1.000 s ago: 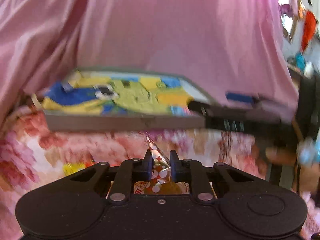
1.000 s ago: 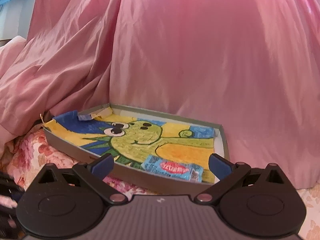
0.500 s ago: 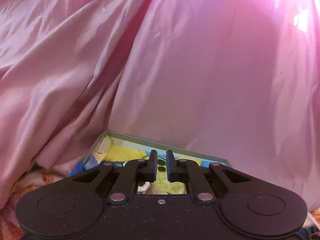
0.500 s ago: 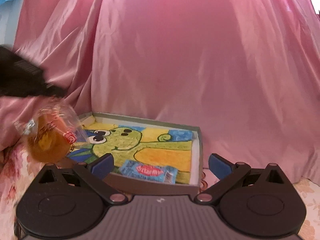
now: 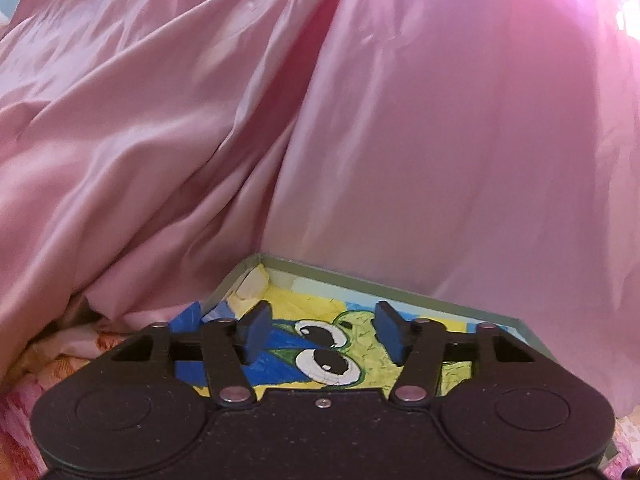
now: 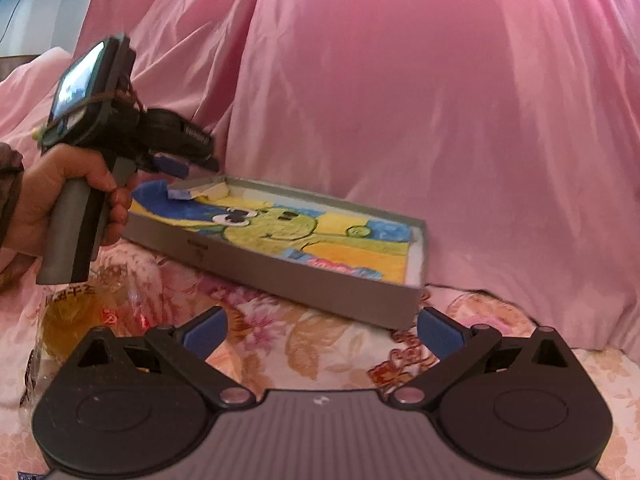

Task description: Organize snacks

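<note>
Your left gripper hovers wide and empty over the shallow grey cardboard tray with its green cartoon lining. Your right gripper is wide too. The clear crinkly bag of amber snacks lies on the floral cloth left of the tray; it looks light, soft and slippery, so pinch its sealed edge.

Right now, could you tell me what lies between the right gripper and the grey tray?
In the right wrist view, only bare floral cloth lies between the open right gripper and the grey tray.
</note>
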A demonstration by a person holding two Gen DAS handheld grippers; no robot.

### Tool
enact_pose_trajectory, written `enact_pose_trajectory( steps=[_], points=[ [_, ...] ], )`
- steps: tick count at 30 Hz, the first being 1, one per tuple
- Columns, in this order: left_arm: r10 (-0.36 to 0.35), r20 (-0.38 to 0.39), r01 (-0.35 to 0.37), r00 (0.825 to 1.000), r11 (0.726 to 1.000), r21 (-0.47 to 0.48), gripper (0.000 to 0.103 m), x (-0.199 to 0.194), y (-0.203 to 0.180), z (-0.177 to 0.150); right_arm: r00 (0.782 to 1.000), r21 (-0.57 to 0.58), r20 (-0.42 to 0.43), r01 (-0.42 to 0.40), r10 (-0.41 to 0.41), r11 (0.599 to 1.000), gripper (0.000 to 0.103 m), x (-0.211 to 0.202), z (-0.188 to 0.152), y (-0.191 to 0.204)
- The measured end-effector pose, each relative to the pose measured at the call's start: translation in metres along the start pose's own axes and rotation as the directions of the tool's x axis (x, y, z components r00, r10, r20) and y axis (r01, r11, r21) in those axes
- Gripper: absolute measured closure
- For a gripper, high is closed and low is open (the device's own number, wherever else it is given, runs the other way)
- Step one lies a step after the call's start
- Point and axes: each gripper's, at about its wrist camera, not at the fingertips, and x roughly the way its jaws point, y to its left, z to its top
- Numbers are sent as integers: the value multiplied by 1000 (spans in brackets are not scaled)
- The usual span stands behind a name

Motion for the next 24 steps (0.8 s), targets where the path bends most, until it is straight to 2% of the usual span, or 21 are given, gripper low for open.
enact_pose_trajectory(
  steps=[3, 10, 15, 24],
  points=[
    [3, 14, -3, 1000, 1000, 22, 25, -7, -3, 1, 1000, 40, -7, -3, 4, 999, 0, 9, 1, 2],
    [-23, 11, 23, 1000, 999, 25, 4, -14, -6, 3, 1000, 61, 5, 2, -3, 998, 0, 11, 5, 1],
    [-22, 5, 22, 1000, 999, 37, 1, -23, -7, 3, 1000, 75, 7, 7, -7, 997, 0, 11, 5, -2],
    [-23, 16, 22, 1000, 998, 56, 1, -46, -11, 6, 999, 86, 35, -3, 0, 996, 0, 3, 9, 2]
  ],
)
